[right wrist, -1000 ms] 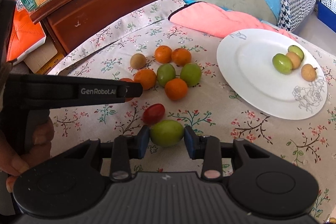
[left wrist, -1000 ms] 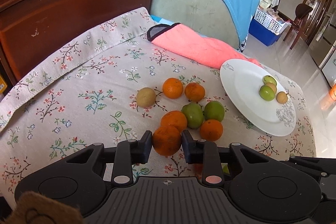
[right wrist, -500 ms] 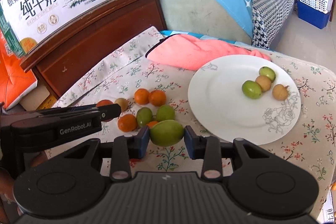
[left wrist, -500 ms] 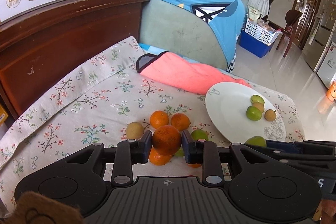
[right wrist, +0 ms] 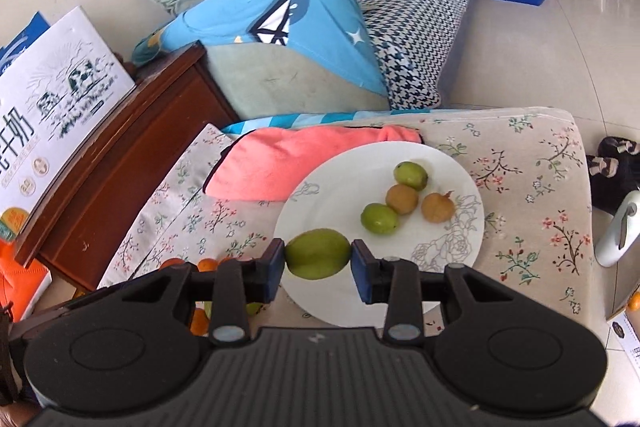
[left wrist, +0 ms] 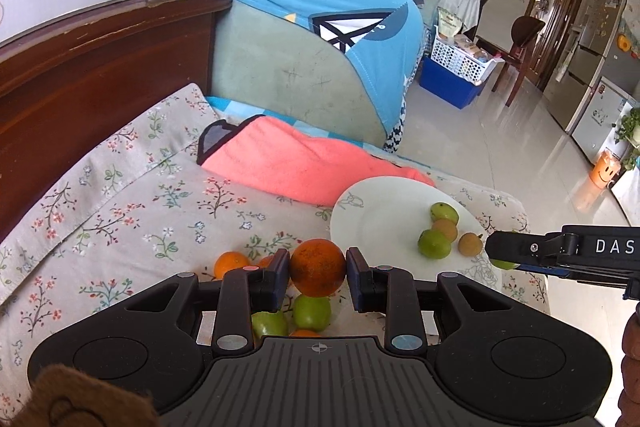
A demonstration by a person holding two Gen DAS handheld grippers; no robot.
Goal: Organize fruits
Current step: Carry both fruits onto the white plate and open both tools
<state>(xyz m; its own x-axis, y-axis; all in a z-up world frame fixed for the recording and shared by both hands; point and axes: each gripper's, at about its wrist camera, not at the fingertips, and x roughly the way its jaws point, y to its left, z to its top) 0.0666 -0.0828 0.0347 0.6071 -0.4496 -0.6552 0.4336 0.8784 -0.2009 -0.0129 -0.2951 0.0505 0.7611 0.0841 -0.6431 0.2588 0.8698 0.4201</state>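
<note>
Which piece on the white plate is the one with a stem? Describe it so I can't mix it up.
Find the round white plate on the floral cloth. Four small fruits cluster on its far-right part; take the tan round fruit nearest the rose drawing. Alone among them, it has a reddish stem tip, unlike the smooth tan neighbour and two green ones.

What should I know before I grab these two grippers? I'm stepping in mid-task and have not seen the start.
Left gripper: shut on an orange, held above the fruit pile, not yet over the plate.
Right gripper: shut on a green fruit, held over the near edge of the white plate.
Done: four small fruits on the plate, two green and two brown.
Left: set down both held fruits, then clear the pile on the floral cloth: at least one orange and two green ones show, others are hidden behind the gripper.
</note>
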